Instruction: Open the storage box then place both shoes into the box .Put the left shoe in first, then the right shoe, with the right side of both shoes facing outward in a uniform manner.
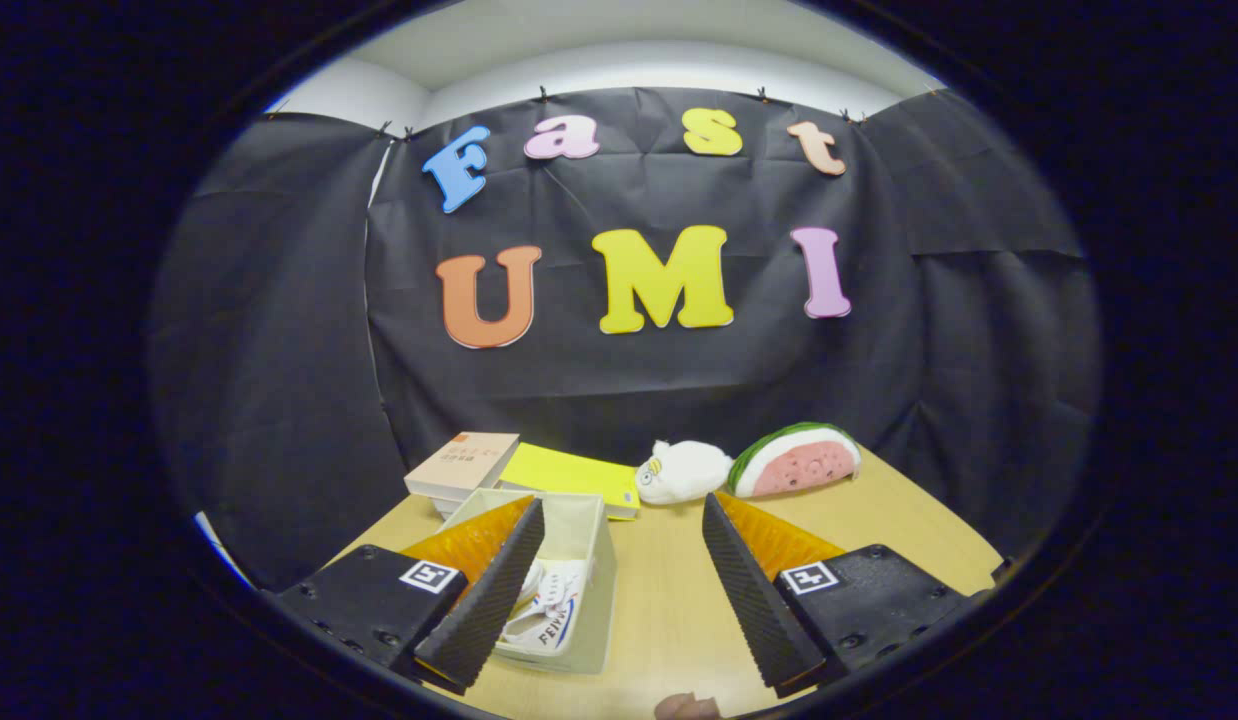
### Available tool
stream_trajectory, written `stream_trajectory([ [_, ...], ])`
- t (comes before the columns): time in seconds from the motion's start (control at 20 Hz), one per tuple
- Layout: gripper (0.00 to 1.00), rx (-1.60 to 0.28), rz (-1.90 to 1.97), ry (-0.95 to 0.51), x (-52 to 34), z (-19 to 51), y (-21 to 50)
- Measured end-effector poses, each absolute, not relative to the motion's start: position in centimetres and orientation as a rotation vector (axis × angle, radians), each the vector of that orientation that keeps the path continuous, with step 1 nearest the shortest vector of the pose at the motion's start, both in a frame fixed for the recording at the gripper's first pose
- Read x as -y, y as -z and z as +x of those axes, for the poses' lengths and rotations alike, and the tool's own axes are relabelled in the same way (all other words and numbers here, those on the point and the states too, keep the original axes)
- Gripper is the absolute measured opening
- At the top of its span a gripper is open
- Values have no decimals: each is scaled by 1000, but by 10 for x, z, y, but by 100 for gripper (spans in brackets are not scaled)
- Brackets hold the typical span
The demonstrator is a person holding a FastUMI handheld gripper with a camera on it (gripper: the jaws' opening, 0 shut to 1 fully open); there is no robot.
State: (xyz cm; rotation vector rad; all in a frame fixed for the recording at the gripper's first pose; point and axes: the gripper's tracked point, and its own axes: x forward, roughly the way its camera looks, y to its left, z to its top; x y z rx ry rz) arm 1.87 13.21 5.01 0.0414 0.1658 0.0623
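The beige fabric storage box (591, 560) stands open on the wooden table, partly behind my left finger (489, 590). A white shoe (551, 605) with dark lettering lies inside it, toward the near end. My gripper (619, 525) hangs above the table with its fingers wide apart and nothing between them. The right finger (754, 590) is over bare tabletop to the right of the box. Any second shoe is hidden from me.
Beyond the box lie a stack of books (462, 468) and a yellow book (574, 478). A white plush toy (682, 472) and a watermelon-slice plush (797, 460) sit at the back right. A fingertip (687, 707) shows at the near table edge (669, 640).
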Motion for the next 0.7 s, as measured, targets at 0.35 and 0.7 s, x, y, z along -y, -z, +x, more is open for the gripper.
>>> stream_trajectory([
  [0.35, 100, -92, 52, -23, -81, 1, -39],
  [0.7, 100, -8, 84, -17, -29, -3, -24],
])
